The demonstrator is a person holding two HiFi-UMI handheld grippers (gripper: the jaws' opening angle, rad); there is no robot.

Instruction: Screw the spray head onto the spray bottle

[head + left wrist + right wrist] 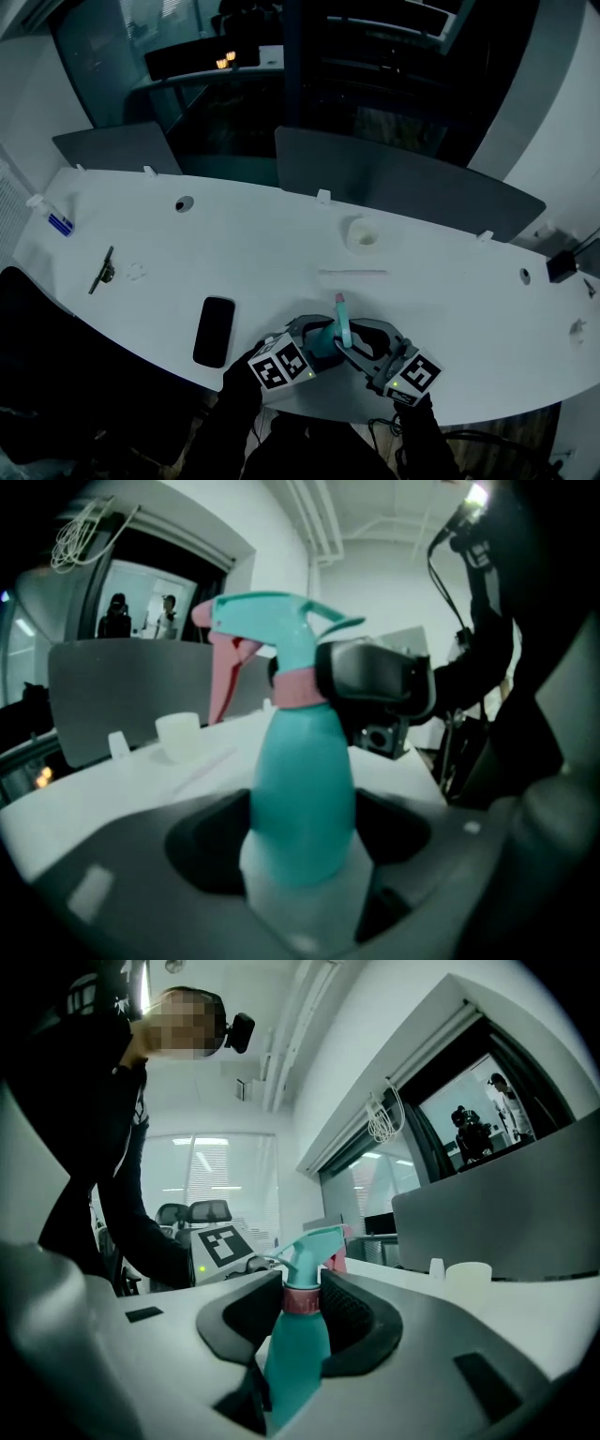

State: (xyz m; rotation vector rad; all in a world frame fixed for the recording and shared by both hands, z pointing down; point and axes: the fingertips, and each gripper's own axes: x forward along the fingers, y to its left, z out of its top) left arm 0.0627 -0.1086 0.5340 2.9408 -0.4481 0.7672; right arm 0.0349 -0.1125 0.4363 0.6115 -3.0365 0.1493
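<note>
Desk [281, 239] white and curved; left tool [302, 855] clamps bottle [305, 780], right tool [302, 1314] clamps collar [302, 1301].

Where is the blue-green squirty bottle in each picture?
Head view: the spray bottle is at the bottom middle, near the table's front edge.
Left gripper view: it is dead centre, its body held by the left gripper's fingers.
Right gripper view: it is at the lower middle; the right gripper's fingers clamp its pink collar.
Shared landmark: the white round container on the table behind it.
</note>
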